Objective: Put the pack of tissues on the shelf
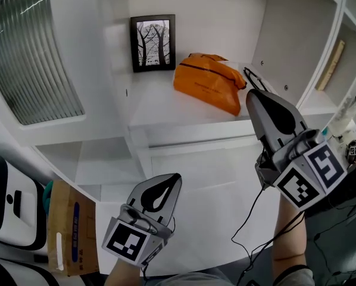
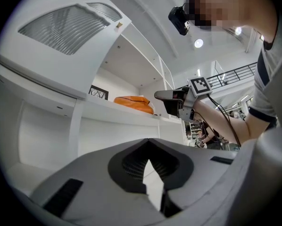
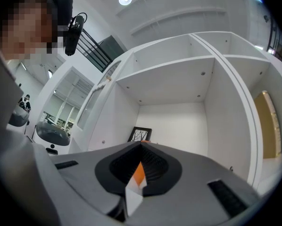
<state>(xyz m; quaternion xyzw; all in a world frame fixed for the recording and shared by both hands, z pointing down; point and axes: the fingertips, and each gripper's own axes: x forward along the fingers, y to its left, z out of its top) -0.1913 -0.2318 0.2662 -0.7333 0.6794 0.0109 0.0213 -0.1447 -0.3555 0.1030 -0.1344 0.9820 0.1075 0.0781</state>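
**Item:** pack of tissues [image 1: 209,81]. Orange plastic wrapper, creased and puffy, with a dark seam line along the top.
**Location:** lying on the white shelf [image 1: 166,109], straight ahead of the right gripper [image 1: 253,94] and just past its tips. It is well above and beyond the left gripper [image 1: 175,179]. A framed picture [image 1: 152,42] stands behind the pack.
**Handling (judged):** light and soft. The film yields and crumples under pressure and is probably somewhat slick. It is not fragile, though a hard pinch would dent it.
**Grip point (judged):** across the narrow body near the middle, or on the gathered end nearest the right gripper, with the jaws well spread first.
**Right gripper:** jaws closed together with nothing clamped. Its own view shows only a sliver of orange through the slit between the pads, and that is the pack lying beyond. Whether the tips touch the pack's near end is not clear from the head view.
**Left gripper:** jaws closed together and empty, pointing toward the cabinet face below the shelf.
**Task state (judged):** the pack rests on the shelf unheld.
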